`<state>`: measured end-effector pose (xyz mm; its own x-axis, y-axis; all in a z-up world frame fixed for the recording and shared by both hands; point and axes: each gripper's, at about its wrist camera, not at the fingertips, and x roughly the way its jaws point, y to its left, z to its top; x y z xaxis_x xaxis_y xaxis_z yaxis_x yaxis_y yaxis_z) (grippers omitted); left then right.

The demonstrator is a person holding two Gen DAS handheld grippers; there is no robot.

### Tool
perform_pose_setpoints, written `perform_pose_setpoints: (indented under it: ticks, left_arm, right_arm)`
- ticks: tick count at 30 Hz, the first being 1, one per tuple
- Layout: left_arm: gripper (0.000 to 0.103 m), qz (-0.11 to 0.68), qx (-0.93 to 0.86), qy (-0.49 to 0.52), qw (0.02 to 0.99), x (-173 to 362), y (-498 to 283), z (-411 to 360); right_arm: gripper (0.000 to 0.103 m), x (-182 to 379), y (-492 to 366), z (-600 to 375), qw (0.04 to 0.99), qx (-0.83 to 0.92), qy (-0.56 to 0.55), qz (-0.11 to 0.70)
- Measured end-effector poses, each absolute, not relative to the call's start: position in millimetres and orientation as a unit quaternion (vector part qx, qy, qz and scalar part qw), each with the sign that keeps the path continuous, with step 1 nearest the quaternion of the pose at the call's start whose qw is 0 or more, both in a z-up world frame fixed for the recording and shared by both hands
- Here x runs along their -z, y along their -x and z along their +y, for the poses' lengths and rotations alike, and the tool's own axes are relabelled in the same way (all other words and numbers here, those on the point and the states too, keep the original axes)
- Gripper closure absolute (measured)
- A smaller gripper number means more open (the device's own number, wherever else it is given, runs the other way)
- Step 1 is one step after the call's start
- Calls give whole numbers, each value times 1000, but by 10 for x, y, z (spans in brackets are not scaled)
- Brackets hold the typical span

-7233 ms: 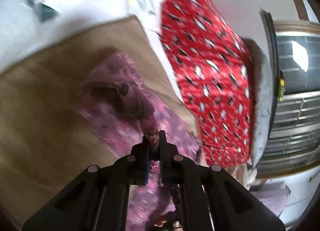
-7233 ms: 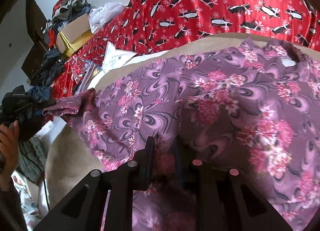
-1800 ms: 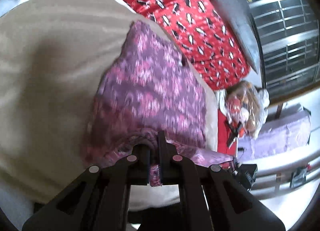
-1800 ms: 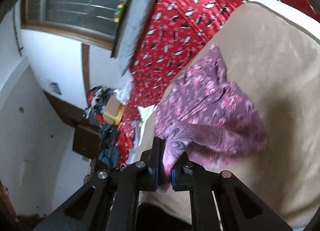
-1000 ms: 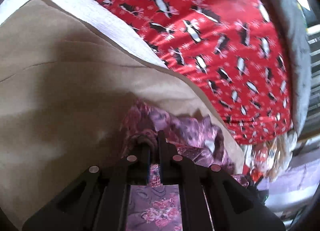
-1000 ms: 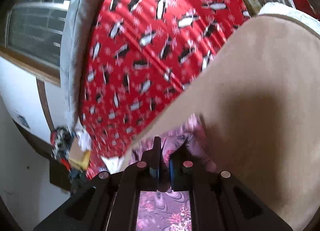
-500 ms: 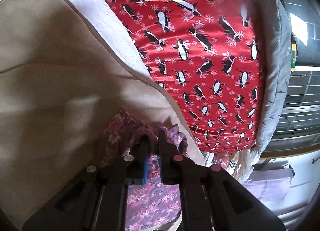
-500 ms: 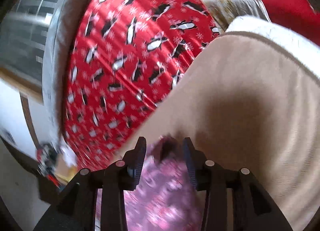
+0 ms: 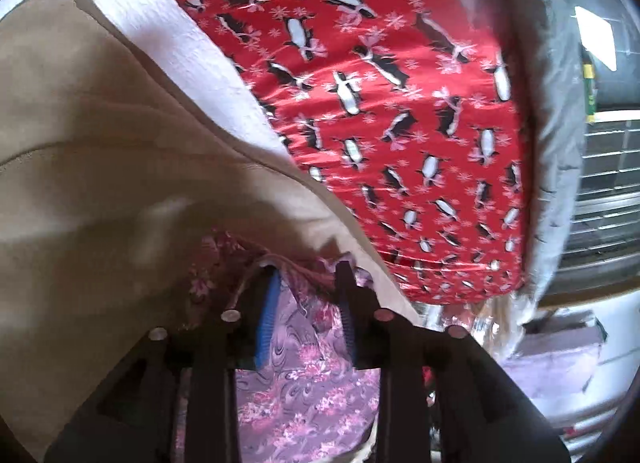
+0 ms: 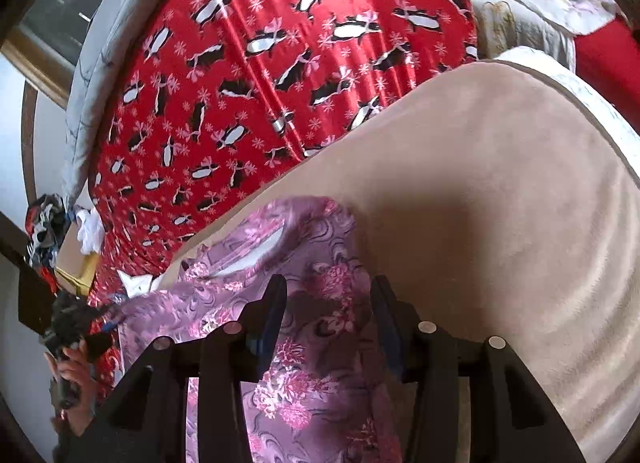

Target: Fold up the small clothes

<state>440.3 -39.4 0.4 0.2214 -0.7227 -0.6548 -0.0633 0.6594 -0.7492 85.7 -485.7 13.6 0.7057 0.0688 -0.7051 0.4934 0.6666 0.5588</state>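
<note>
A small purple garment with a pink flower print (image 9: 304, 379) lies folded on a tan suede-like mat (image 9: 100, 151). My left gripper (image 9: 306, 283) is open, its jaws spread just over the garment's far folded edge, with cloth bunched around the left fingertip. In the right wrist view the same garment (image 10: 316, 263) lies on the mat (image 10: 500, 183). My right gripper (image 10: 330, 291) is open above the garment's far right corner and holds nothing.
A red penguin-print cloth (image 9: 380, 95) covers the surface beyond the mat, with a grey padded edge (image 9: 556, 103) and a window behind. White quilted fabric (image 9: 192, 47) borders the mat. The other hand and its gripper (image 10: 72, 347) show at the lower left, near piled clutter (image 10: 44, 223).
Both grippers carried the garment's near edge forward to its far edge. In the last half second both opened and let the cloth go; the garment now lies folded over.
</note>
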Motion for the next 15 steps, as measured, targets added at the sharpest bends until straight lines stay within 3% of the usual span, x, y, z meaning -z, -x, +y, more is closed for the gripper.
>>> perform_pose_setpoints:
  ticks: [1, 2, 3, 4, 6, 10, 15]
  left_arm:
    - [74, 576, 235, 325, 712, -15, -4401, -391]
    - [67, 568, 209, 296, 739, -16, -4418, -376]
    - [51, 568, 172, 270, 758, 12, -4426, -355]
    - [47, 576, 123, 232, 774, 81, -4459, -367]
    - [47, 607, 107, 205, 761, 228, -4538, -411]
    - [47, 572, 172, 322, 734, 163, -4489, -305]
    - [42, 564, 197, 237, 766, 127, -4031, -558]
  right_arm:
    - [55, -133, -866, -4863, 839, 127, -386, 362]
    - [54, -124, -868, -4882, 840, 129, -383, 361]
    - [53, -106, -872, -4907, 839, 138, -382, 361]
    - [53, -88, -875, -4927, 837, 142, -385, 362]
    - [53, -30, -863, -4959, 829, 147, -400, 362]
    - [53, 5, -873, -4930, 829, 144, -399, 365]
    - [48, 4, -985, -4917, 835, 142, -386, 364]
